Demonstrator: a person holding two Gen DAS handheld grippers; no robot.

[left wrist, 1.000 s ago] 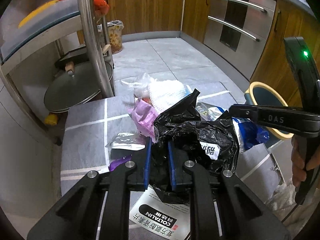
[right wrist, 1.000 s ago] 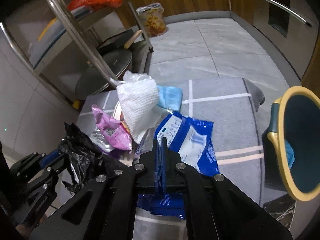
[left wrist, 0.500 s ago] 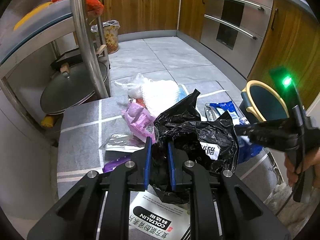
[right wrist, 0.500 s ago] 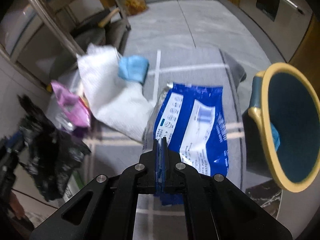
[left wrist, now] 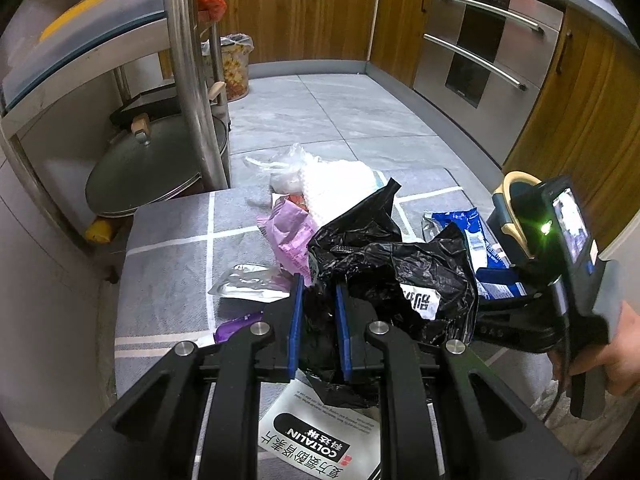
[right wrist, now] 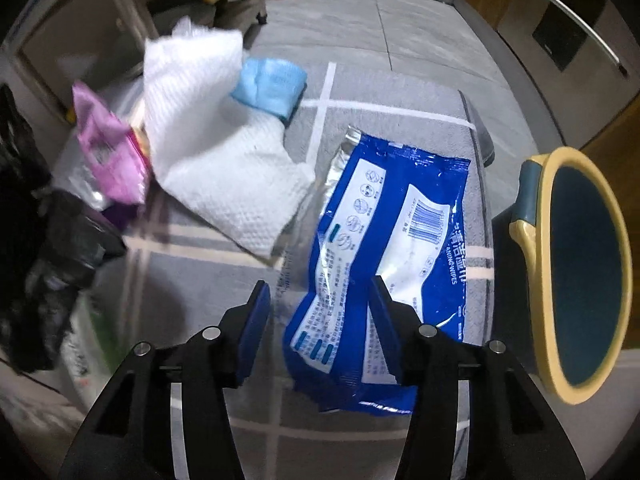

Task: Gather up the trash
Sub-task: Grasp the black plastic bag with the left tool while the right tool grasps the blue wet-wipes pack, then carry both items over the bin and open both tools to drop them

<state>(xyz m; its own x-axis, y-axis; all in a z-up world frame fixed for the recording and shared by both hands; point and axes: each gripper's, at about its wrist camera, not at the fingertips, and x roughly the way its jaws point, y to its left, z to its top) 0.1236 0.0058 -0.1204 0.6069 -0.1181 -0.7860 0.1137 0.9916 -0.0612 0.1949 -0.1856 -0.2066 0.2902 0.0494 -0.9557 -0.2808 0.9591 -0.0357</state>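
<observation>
1. A black trash bag (left wrist: pixel 404 276) is held bunched and clamped between the blue pads of the left gripper (left wrist: pixel 318 320), its crumpled plastic raised above a grey mat (left wrist: pixel 172 248) with white stripes.

2. The right gripper (right wrist: pixel 320 320) is pointed steeply down over a blue wipes packet (right wrist: pixel 384 240); its jaws have just been opening and are seen spread apart, with the packet's near end lying between them but pressed by neither pad.

3. The packet is laid flat near the mat's right edge, just beside a tilted trash bin (right wrist: pixel 576 272) with a yellow rim and dark blue inside.

4. A white paper towel (right wrist: pixel 216 148) is spread left of the packet, its lower corner reaching the packet's silver end, with a light blue pack (right wrist: pixel 272 88) at its upper edge and a pink wrapper (right wrist: pixel 108 152) at its left.

5. In the left wrist view, a silver foil wrapper (left wrist: pixel 248 284) and a purple scrap (left wrist: pixel 236 326) are seen on the mat left of the bag, and a printed white leaflet (left wrist: pixel 320 440) lies under the gripper.

6. Bare mat is left between the foil and the mat's left edge; open grey floor tiles (left wrist: pixel 340 112) stretch beyond the far edge toward wooden cabinets (left wrist: pixel 304 8).

7. A steel rack (left wrist: pixel 188 80) with a pan lid (left wrist: pixel 152 164) borders the mat's far-left corner.
</observation>
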